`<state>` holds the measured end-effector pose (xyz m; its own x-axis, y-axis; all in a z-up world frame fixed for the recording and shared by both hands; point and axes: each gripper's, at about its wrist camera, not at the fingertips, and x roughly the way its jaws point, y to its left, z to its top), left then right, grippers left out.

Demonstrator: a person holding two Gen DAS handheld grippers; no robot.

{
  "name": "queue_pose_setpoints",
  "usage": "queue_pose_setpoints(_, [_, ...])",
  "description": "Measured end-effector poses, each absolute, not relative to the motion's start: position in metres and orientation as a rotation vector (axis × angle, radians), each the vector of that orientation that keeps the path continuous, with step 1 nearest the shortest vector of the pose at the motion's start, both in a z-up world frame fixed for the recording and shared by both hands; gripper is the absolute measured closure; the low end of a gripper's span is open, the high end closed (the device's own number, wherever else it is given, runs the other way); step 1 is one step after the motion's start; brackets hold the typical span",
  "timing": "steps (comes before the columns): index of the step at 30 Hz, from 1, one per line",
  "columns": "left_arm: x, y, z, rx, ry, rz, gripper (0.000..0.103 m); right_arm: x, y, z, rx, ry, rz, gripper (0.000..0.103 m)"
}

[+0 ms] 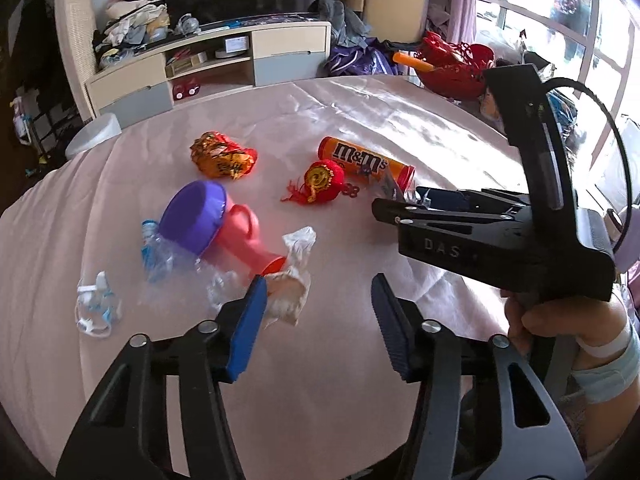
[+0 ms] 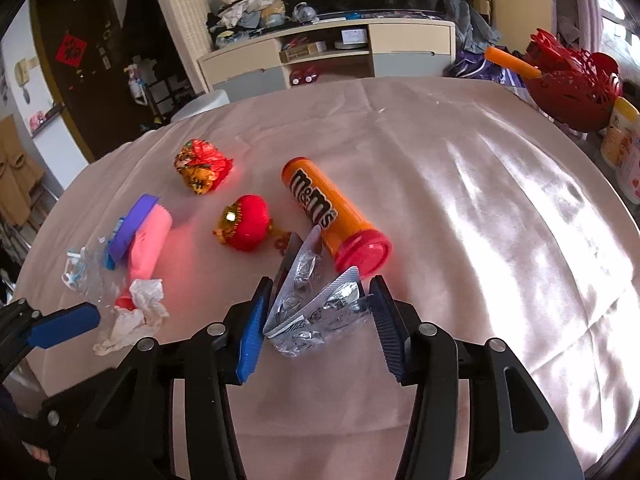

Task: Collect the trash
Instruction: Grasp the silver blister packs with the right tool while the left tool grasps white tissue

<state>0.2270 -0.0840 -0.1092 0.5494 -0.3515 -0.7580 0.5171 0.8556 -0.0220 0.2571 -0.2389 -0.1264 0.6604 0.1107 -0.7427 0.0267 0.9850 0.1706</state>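
A pale pink cloth (image 2: 460,208) is covering the tabletop, and the trash is lying across its left and middle parts. The left gripper (image 1: 318,312) is hovering low near the front edge with its blue pads spread apart and nothing between them; a crumpled white tissue (image 1: 294,276) is lying just past its left fingertip, touching the red end of a pink bottle (image 1: 244,236) that is lying on its side with a purple cap (image 1: 192,220). Crushed clear plastic (image 1: 160,256) is lying beside that bottle, nearer the left edge, and a small piece of white and blue plastic scrap (image 1: 96,308) is sitting close to it. Further back, toward the middle of the tabletop, a crumpled orange and gold wrapper (image 1: 222,154) is resting apart from a red plush ornament (image 1: 322,182), which is lying just beside an orange candy tube (image 1: 360,160). The right gripper (image 2: 320,316) is also standing released, its pads wide on either side of a heap of empty silver pill packs (image 2: 316,300), which is sitting on the cloth near the front edge, just in front of the tube's red lid (image 2: 364,254). The left pad is touching or nearly touching the heap; I cannot tell which. A red basket (image 2: 572,88) is standing beyond the far right corner.
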Motion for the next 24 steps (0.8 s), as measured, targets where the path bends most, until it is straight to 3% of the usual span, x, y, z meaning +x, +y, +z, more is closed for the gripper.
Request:
queue_pose_setpoints(4, [0.232,-0.089,-0.115,0.228,0.858,-0.531,0.064,0.255,-0.243,-0.127,0.176,0.85,0.046,0.053])
queue_pose_setpoints(14, [0.242,-0.084,-0.131,0.235,0.912,-0.477,0.066,0.247,-0.245,-0.126,0.17,0.854,0.041,0.053])
queue_pose_setpoints(16, [0.242,-0.082,-0.132,0.233,0.913,-0.467,0.082,0.244,-0.245,-0.126,0.174,0.853,0.044,0.054])
queue_pose_setpoints(18, [0.242,-0.078,-0.13,0.221,0.911,-0.467,0.09,0.24,-0.245,-0.126,0.179,0.854,0.052,0.054])
queue_pose_setpoints(24, [0.223,-0.073,-0.115,0.214,0.877,-0.479,0.095,0.228,-0.245,-0.122,0.2,0.85,0.073,0.054])
